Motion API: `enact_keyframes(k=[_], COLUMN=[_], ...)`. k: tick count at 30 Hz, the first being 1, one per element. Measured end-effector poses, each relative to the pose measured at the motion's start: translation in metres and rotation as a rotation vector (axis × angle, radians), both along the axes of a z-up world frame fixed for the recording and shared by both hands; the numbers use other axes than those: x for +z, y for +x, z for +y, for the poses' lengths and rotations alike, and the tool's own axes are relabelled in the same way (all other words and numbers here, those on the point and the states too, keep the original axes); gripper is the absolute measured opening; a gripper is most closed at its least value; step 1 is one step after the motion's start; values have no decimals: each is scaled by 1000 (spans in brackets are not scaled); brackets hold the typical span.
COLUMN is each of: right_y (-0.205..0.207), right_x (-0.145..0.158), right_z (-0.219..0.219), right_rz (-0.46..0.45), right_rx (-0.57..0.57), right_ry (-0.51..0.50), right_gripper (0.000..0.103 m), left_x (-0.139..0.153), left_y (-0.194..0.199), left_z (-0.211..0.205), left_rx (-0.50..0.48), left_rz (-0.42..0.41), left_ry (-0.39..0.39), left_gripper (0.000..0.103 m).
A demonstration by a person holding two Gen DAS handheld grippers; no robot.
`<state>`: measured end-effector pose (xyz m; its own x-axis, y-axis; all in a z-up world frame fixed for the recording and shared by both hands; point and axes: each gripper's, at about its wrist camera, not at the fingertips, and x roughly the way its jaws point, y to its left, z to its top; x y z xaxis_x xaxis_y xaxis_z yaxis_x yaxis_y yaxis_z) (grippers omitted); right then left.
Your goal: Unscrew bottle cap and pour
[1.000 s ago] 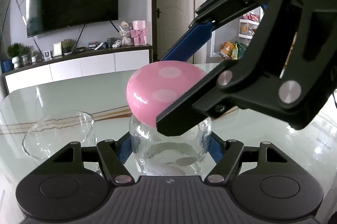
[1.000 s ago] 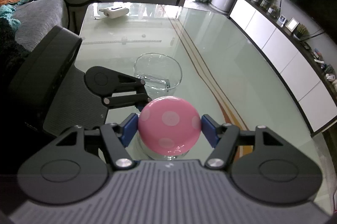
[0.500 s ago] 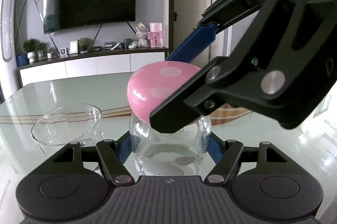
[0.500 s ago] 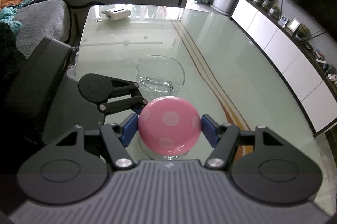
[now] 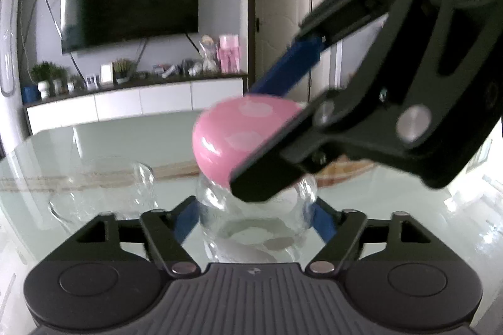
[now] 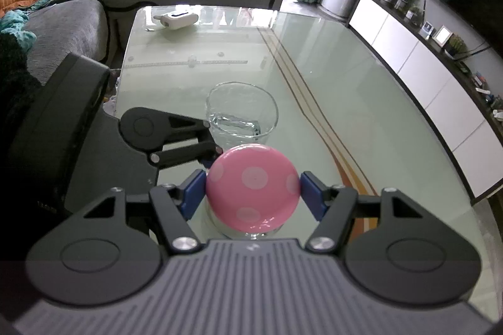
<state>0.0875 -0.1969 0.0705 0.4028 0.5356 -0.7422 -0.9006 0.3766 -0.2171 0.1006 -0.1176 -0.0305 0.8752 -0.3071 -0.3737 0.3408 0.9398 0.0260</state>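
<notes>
Pink polka-dot cap [image 6: 252,188]: pinched between the blue pads of the right hand-held gripper [image 6: 253,193], still seated on the bottle. Clear glass bottle [image 5: 256,218]: clamped at its body by the left hand-held gripper [image 5: 256,221], upright on the glass desk [image 6: 330,77]. Since a second ago the left view has swung and blurred, suggesting twisting under way. Glass bowl [image 6: 242,114], holding some water, just beyond; only the right view shows it sharply. White device [image 6: 177,19] at far edge.
</notes>
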Motion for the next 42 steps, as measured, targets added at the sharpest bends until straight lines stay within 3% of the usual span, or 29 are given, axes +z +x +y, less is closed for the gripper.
enact_keyframes(k=[12, 27, 42], right_y=[-3, -11, -22], right_x=[2, 13, 15], right_z=[0, -6, -14], right_rz=[-3, -4, 3], right_rx=[-12, -37, -86], right_ry=[16, 63, 115], right_gripper=[65, 65, 65], left_x=[11, 25, 21], left_y=[-5, -16, -37], left_z=[2, 14, 17], left_rx=[-35, -54, -98], left_rz=[11, 58, 124], left_ry=[43, 15, 85], left_gripper=[85, 92, 95])
